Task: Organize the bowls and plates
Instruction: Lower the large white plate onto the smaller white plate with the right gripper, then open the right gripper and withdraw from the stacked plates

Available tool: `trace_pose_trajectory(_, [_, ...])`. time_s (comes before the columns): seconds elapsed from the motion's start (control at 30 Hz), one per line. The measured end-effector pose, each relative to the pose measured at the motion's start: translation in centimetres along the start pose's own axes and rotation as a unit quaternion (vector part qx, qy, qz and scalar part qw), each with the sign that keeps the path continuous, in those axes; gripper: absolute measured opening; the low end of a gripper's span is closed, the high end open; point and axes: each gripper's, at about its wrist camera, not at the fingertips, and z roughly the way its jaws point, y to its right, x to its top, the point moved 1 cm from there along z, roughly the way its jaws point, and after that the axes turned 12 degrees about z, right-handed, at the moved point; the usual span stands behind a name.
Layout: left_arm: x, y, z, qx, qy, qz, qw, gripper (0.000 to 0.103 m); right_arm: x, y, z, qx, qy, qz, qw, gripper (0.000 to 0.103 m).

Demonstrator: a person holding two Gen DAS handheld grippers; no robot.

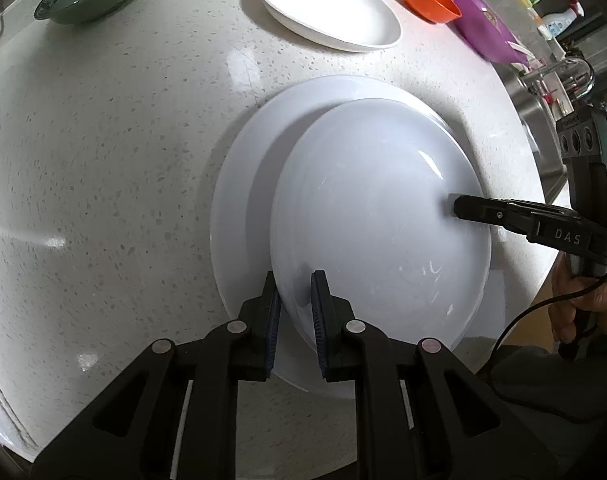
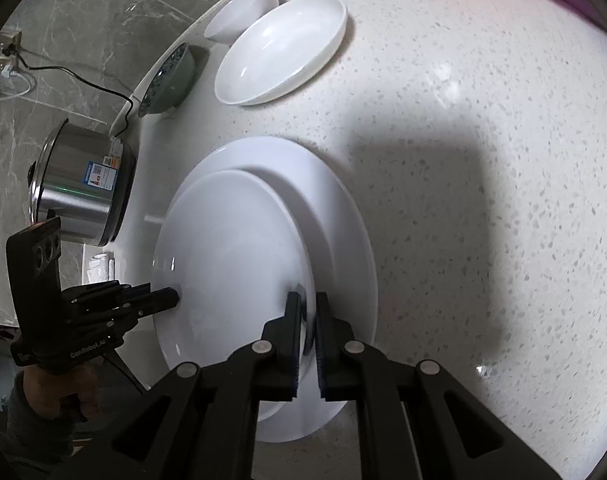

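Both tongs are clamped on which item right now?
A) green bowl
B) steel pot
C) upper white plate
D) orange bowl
C: the left tongs and right tongs each pinch opposite rims of the upper white plate, held tilted over a larger white plate.

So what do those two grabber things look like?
Both are black plastic. The left gripper has jaws lined with dark blue ribbed pads and round silver rivets on its linkage. The right gripper looks the same. White letters, DAS, mark its side, and a black cable trails from the handle. A grey sleeve shows.
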Motion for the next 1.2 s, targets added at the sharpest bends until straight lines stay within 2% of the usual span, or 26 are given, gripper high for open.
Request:
trace_pose_trajectory(0.4, [-1.0, -0.1, -0.3, 0.003, 0.035, -0.023, 0.9991, 0.015, -1.0, -1.1, 0.0, -0.036, 0.031, -0.072, 0.996, 0.01])
trace_pose_trajectory(0.47, [-1.1, 0.0, -0.6, 0.012, 0.045, -0.019, 0.9987, 0.02, -1.4, -1.5, 0.0, -0.05, 0.036, -0.091, 0.994, 0.01])
trace_pose_trajectory(0.6, [-0.7, 1.0, -1.3, 0.012, 0.072, 0.0, 0.9974, 0.052, -1.8, -2.0, 0.1, -0.071, 0.047, -0.118, 0.989, 0.011])
trace_pose_trajectory(0.73, [-0.3, 1.3, -1.6, 0.015, 0.079, -0.005, 0.9968, 0.056, -1.9, -2.0, 0.1, -0.073, 0.05, -0.119, 0.989, 0.011])
trace_pose_trajectory(0.83, [-0.6, 1.0, -2.5, 0.02, 0.095, -0.015, 0.9952, 0.067, -1.9, -2.2, 0.1, -0.076, 0.055, -0.121, 0.988, 0.012])
trace_pose_trajectory(0.9, [-0.7, 0.5, -3.4, 0.012, 0.11, -0.022, 0.9936, 0.073, -2.0, -2.4, 0.1, -0.073, 0.059, -0.124, 0.988, 0.02])
trace_pose_trajectory(0.93, [-0.7, 0.1, -3.8, 0.009, 0.117, -0.026, 0.9927, 0.08, -2.1, -2.4, 0.0, -0.07, 0.062, -0.125, 0.988, 0.024])
trace_pose_trajectory(0.97, [-0.7, -0.4, -4.3, 0.004, 0.124, -0.03, 0.9918, 0.09, -2.1, -2.5, -0.2, -0.067, 0.065, -0.126, 0.988, 0.033])
trace_pose_trajectory(1.0, [-0.6, -0.9, -4.7, -0.004, 0.131, -0.036, 0.9907, 0.095, -2.1, -2.6, -0.4, -0.061, 0.068, -0.128, 0.988, 0.043])
trace_pose_trajectory(1.03, [-0.6, -1.6, -5.2, -0.012, 0.139, -0.045, 0.9892, 0.102, -2.1, -2.6, -0.8, -0.057, 0.072, -0.13, 0.987, 0.048])
trace_pose_trajectory(1.13, [0.2, -3.5, -6.7, -0.02, 0.168, -0.07, 0.9831, 0.102, -1.9, -2.9, -2.3, -0.027, 0.087, -0.135, 0.987, 0.062])
trace_pose_trajectory(1.2, [0.9, -4.5, -7.4, -0.011, 0.176, -0.076, 0.9813, 0.102, -1.3, -2.8, -3.7, -0.001, 0.098, -0.13, 0.987, 0.077])
